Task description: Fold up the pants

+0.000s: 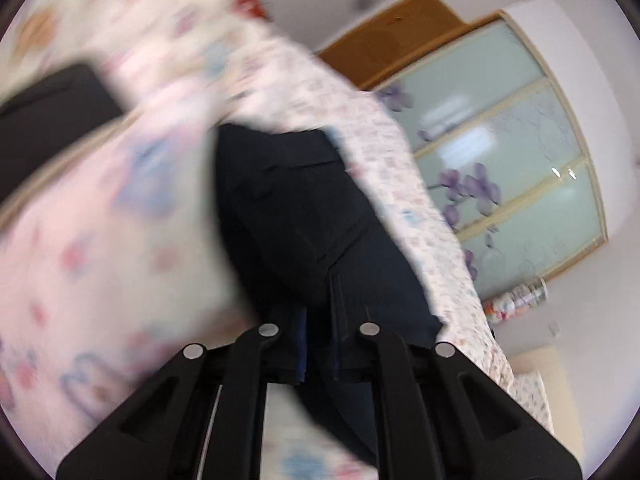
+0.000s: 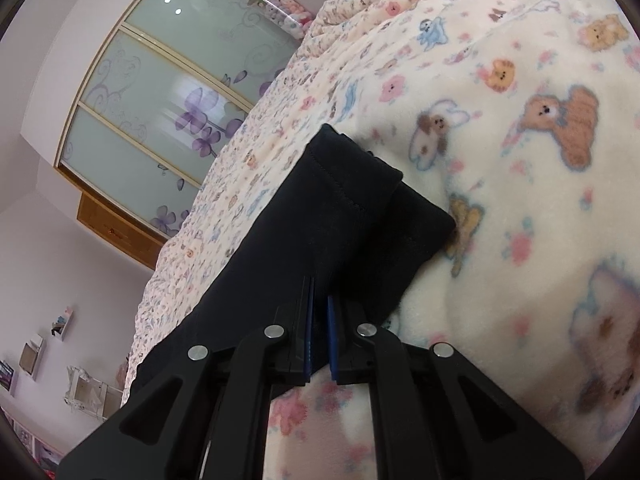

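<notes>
Dark navy pants (image 1: 304, 216) lie on a bed covered with a pale animal-print blanket (image 1: 100, 240). In the left wrist view my left gripper (image 1: 318, 344) is shut on the pants' dark cloth, which bunches between its blue-edged fingers; the view is blurred. In the right wrist view my right gripper (image 2: 319, 336) is shut on the pants (image 2: 332, 216) near the leg ends, whose stitched hems (image 2: 352, 168) point away over the blanket (image 2: 520, 160).
A wardrobe with frosted glass doors and purple flowers (image 2: 160, 96) stands beyond the bed, also in the left wrist view (image 1: 500, 152). A jar of soft toys (image 2: 280, 8) sits by it. Wall shelves (image 2: 36, 352) show at lower left. A dark object (image 1: 48, 120) lies at upper left.
</notes>
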A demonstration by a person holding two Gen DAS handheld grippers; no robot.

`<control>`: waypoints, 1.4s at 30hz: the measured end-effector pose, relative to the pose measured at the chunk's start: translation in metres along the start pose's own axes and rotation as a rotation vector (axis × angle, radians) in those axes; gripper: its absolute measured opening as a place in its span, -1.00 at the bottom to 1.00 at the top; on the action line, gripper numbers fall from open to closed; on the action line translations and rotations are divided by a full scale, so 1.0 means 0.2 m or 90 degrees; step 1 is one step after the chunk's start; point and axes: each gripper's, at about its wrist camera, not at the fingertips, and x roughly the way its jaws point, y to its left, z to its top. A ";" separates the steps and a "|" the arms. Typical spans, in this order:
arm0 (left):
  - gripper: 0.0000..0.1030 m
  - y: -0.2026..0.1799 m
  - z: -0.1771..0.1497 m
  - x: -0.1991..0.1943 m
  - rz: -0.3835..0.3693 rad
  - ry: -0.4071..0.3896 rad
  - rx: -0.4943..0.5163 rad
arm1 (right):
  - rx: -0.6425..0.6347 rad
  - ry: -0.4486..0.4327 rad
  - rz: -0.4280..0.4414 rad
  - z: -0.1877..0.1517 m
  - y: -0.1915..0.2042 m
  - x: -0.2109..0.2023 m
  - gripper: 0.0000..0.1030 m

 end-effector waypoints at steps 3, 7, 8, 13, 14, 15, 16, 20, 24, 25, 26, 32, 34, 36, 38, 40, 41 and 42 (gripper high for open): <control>-0.71 -0.02 -0.08 0.06 0.039 -0.025 0.063 | -0.003 0.016 -0.024 0.00 0.01 0.00 -0.88; 0.05 -0.11 -0.08 0.00 0.058 -0.029 0.099 | -0.018 0.061 -0.069 0.00 0.04 -0.05 -0.87; 0.14 -0.13 -0.09 -0.05 0.061 -0.048 0.098 | -0.017 0.058 -0.080 0.00 0.04 -0.11 -0.87; 0.66 -0.29 -0.24 -0.30 0.071 -0.170 0.161 | -0.049 -0.017 -0.131 0.13 0.07 -0.35 -0.87; 0.70 -0.36 -0.28 -0.31 0.059 -0.178 0.190 | -0.055 -0.019 -0.140 0.17 0.09 -0.35 -0.86; 0.81 -0.43 -0.33 -0.32 0.038 -0.172 0.220 | -0.060 -0.015 -0.143 0.22 0.12 -0.34 -0.84; 0.88 -0.49 -0.38 -0.32 0.013 -0.157 0.240 | -0.069 -0.004 -0.139 0.28 0.15 -0.30 -0.82; 0.90 -0.69 -0.60 -0.18 -0.068 -0.068 0.292 | -0.094 -0.003 -0.162 0.42 0.26 -0.14 0.29; 0.90 -0.69 -0.79 -0.02 -0.074 -0.007 0.340 | -0.139 0.006 -0.218 0.50 0.32 0.03 0.00; 0.90 -0.66 -0.83 0.00 -0.074 0.008 0.354 | -0.135 0.017 -0.224 0.52 0.32 0.07 -0.02; 0.90 -0.67 -0.85 0.03 -0.072 0.023 0.368 | -0.129 0.035 -0.232 0.53 0.31 0.11 -0.05; 0.93 -0.66 -0.87 0.05 -0.074 0.029 0.379 | -0.173 0.137 -0.256 0.44 0.30 0.30 -0.62; 0.93 -0.65 -0.86 0.05 -0.077 0.033 0.374 | -0.259 0.124 -0.275 0.38 0.38 0.28 -0.72; 0.95 -0.66 -0.86 0.06 -0.078 0.033 0.373 | -0.314 0.091 -0.263 0.35 0.46 0.22 -0.88; 0.95 -0.66 -0.86 0.07 -0.077 0.034 0.375 | -0.354 -0.004 -0.195 0.35 0.57 0.08 -0.88; 0.95 -0.65 -0.86 0.07 -0.077 0.034 0.375 | -0.411 -0.108 -0.168 0.33 0.66 -0.03 -0.88; 0.95 -0.65 -0.86 0.07 -0.077 0.034 0.375 | -0.425 -0.126 -0.188 0.32 0.67 -0.03 -0.86; 0.95 -0.65 -0.86 0.07 -0.077 0.034 0.374 | -0.416 -0.108 -0.232 0.33 0.65 0.02 -0.74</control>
